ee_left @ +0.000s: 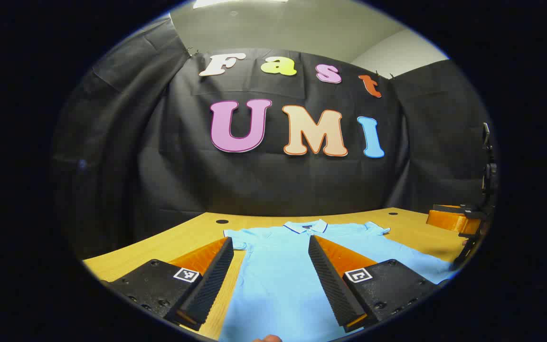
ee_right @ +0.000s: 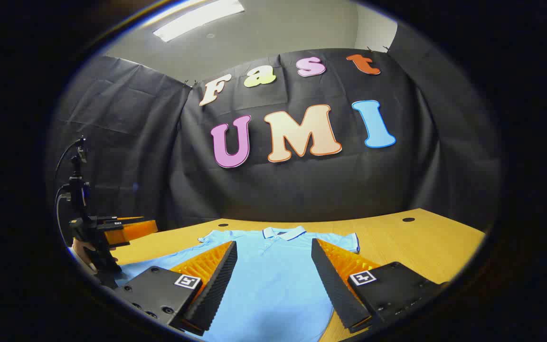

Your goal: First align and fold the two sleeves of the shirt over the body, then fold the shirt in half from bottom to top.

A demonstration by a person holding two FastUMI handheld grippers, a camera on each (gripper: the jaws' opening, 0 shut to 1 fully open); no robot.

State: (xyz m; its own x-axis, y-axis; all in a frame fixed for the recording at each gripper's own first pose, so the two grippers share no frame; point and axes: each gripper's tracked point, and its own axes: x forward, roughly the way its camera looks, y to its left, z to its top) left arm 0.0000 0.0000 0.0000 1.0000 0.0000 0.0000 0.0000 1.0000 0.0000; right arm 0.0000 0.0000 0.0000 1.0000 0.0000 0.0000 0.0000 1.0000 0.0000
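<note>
Hovering low over the near hem, left gripper [ee_left: 269, 254] & right gripper [ee_right: 273, 256] both had jaws spread wide, nothing between the fingers, each framing the light-blue polo shirt [ee_left: 278, 266]. Shirt lay flat, face up on wooden table [ee_right: 420, 242], both short sleeves out to the sides, unfolded, collar [ee_right: 283, 232] at far end twd black cloth wall [ee_left: 264, 185].

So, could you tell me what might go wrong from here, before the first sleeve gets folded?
1. Both grippers, left and right, hover open over the polo shirt's body, not its short sleeves; closing here could bunch the flat fabric.
2. The sleeves are small, so the fingers may pinch body cloth with them.
3. The wooden table looks smooth, so the shirt may slide when pulled.
</note>
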